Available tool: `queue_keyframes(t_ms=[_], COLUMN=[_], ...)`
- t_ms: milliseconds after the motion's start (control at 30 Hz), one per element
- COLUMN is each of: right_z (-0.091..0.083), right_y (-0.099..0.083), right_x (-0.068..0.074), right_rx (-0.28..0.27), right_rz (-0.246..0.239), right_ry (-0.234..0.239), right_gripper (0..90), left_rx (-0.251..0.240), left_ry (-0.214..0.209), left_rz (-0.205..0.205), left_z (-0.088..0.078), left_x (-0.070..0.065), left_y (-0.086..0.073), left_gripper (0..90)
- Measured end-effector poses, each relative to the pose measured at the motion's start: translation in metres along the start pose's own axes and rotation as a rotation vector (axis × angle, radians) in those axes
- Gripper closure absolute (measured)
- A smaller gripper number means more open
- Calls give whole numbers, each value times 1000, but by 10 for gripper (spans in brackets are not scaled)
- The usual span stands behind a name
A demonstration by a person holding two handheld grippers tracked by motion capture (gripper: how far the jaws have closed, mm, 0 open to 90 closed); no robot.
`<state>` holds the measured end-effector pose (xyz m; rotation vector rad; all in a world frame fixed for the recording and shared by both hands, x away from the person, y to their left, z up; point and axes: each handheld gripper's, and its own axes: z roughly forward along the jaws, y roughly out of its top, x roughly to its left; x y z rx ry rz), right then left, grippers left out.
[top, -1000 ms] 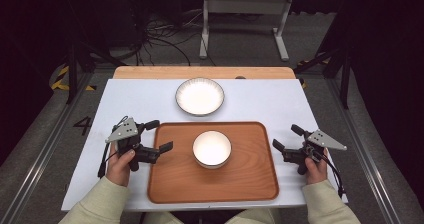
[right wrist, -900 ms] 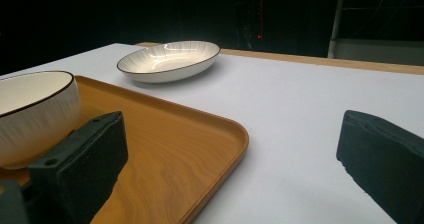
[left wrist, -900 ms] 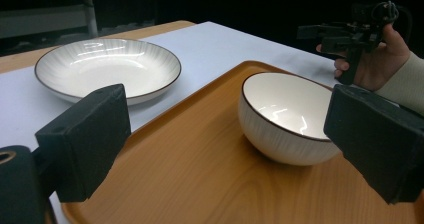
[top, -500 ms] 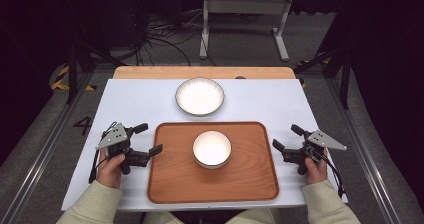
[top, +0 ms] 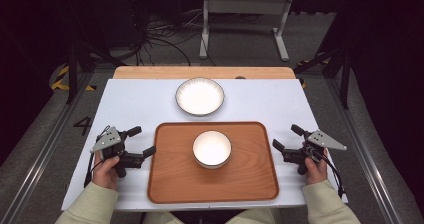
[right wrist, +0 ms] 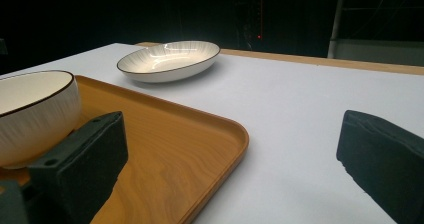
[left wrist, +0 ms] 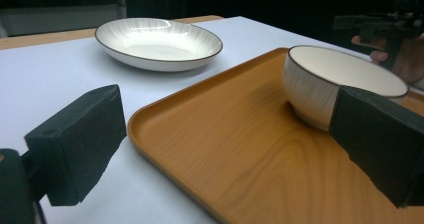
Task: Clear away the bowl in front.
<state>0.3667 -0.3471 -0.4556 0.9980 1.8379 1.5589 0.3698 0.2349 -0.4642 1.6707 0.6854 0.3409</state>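
Left gripper (top: 142,141) now back beside tray (top: 170,184), apparently open.

Your left tongs (top: 141,141) sit gaping wide, jaws pointing toward your right tongs (top: 286,137), which gape just as wide and point back. Each hand grips its handle low, forearms entering from below, well apart.

A wood-grain tray (left wrist: 235,149) with satin finish is seen; bowl (left wrist: 320,86) and plate (left wrist: 159,43) are glazed (glossy).
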Motion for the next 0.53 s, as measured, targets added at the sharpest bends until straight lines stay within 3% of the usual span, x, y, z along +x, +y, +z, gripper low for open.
queue_keyframes(t_ms=[533], right_z=[0], right_y=[0], right_x=[0], right_rx=[1], right_rz=[3], right_ry=[0], right_gripper=[6], left_rx=[-4], left_ry=[26], left_rz=[-11], left_z=[-3], left_x=[2], left_y=[-6], left_gripper=[24])
